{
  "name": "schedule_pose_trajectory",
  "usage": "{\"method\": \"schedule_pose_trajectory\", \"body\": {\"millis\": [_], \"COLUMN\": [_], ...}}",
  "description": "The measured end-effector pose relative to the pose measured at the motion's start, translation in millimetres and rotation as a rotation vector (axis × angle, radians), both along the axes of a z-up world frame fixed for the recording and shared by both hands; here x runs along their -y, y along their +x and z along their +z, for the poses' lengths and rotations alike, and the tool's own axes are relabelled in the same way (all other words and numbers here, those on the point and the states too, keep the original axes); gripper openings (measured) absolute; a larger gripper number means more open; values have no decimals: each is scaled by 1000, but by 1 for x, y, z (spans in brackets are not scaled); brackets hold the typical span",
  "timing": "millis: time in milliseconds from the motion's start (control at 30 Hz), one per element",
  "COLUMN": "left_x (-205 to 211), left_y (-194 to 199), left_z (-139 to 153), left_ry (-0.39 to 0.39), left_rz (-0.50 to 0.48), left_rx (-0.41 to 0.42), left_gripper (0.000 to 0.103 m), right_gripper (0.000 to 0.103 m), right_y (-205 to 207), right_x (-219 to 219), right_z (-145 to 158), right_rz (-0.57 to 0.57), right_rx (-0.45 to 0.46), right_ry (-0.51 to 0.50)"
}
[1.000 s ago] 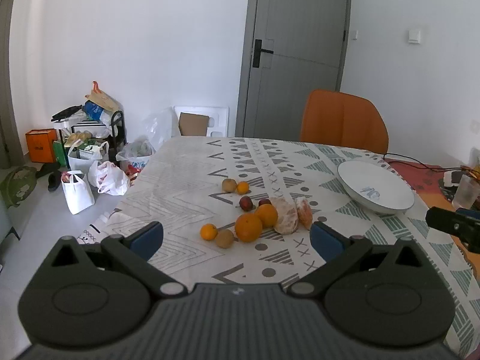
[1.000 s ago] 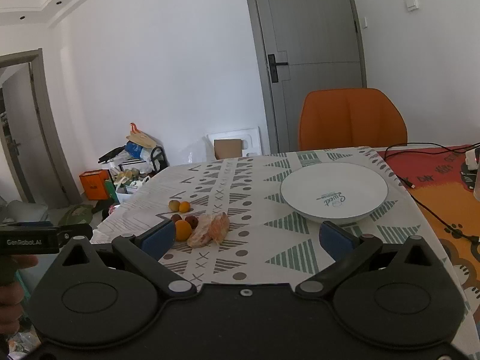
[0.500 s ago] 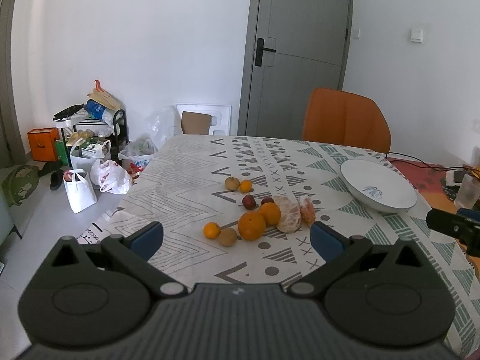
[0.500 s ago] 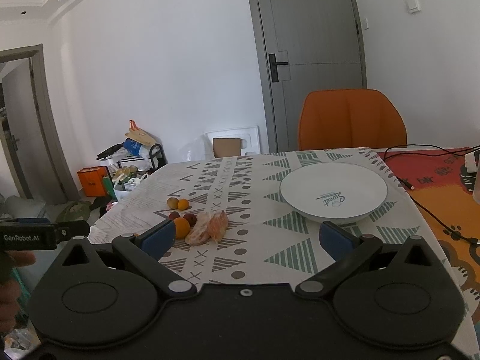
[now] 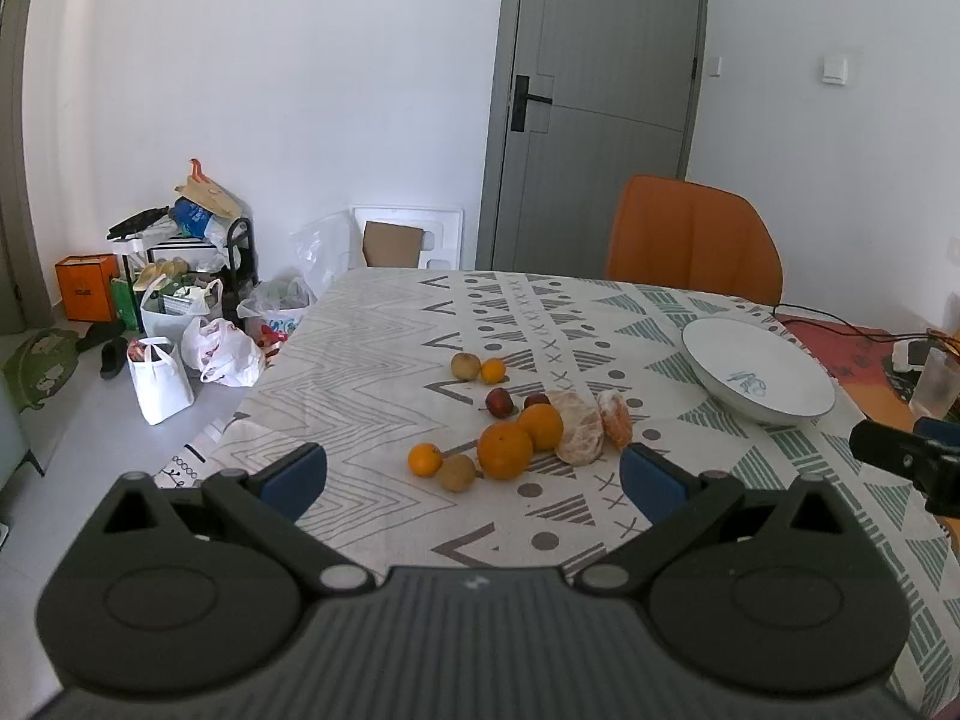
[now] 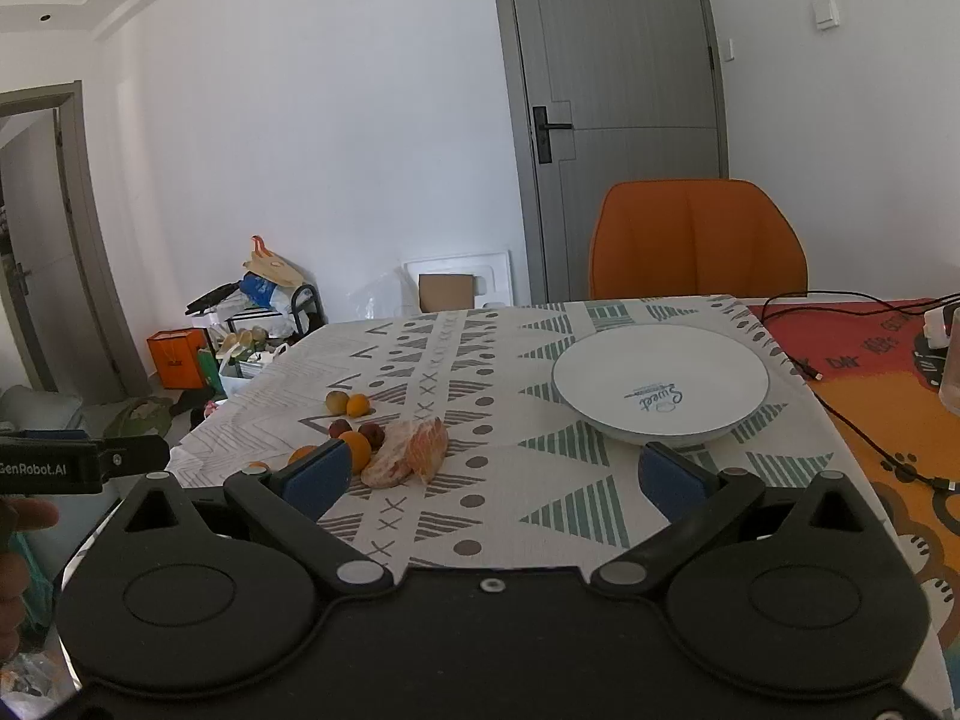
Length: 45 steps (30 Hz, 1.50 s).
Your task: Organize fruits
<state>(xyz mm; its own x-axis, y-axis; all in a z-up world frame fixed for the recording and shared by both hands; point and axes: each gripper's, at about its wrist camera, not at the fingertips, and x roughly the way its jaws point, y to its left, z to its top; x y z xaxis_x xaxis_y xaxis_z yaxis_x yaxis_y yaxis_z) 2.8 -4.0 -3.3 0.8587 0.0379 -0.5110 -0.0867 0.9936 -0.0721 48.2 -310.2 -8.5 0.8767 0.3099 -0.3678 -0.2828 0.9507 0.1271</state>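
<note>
Several fruits lie in a loose cluster on the patterned tablecloth: a large orange [image 5: 504,450], a second orange [image 5: 540,426], a small orange [image 5: 425,459], brown fruits [image 5: 456,472], red fruits [image 5: 498,402] and two peeled citrus halves [image 5: 578,435]. A white bowl [image 5: 757,378] stands empty to their right; it also shows in the right wrist view [image 6: 659,383]. My left gripper [image 5: 473,479] is open and empty, just short of the cluster. My right gripper [image 6: 493,477] is open and empty, above the table between the peeled halves [image 6: 408,452] and the bowl.
An orange chair [image 6: 697,240] stands at the table's far side before a grey door. Cables [image 6: 852,414] and a red-orange mat lie at the right. Bags and boxes [image 5: 174,324] crowd the floor at the left.
Both grippers have drawn back and risen slightly, so the fruits and bowl sit a little farther off. Both stay open and empty.
</note>
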Motion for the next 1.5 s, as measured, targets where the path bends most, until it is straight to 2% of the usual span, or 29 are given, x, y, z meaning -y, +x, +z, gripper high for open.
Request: {"method": "schedule_pose_trajectory", "body": {"millis": [567,1067,1400,1500], "left_x": [-2,0,-6,-7], "left_y": [-5,-4,13,17], "left_z": [1,3,-8,-13], "left_ry": [-3,-2,-15,-12], "left_rz": [-5,-29,-31,-18], "left_rx": [7,37,25,18], "left_gripper": [103,103,103,103], "right_gripper": [103,103,103,103], "right_y": [3,9,29,32], "right_x": [-5,-7,-14,-14], "right_z": [-5,-2,-9,-11], "right_rz": [-4,-8,20,84], "right_rx": [-32,-8,-25,-26], "right_ry": [-22,-25,-45,-33]}}
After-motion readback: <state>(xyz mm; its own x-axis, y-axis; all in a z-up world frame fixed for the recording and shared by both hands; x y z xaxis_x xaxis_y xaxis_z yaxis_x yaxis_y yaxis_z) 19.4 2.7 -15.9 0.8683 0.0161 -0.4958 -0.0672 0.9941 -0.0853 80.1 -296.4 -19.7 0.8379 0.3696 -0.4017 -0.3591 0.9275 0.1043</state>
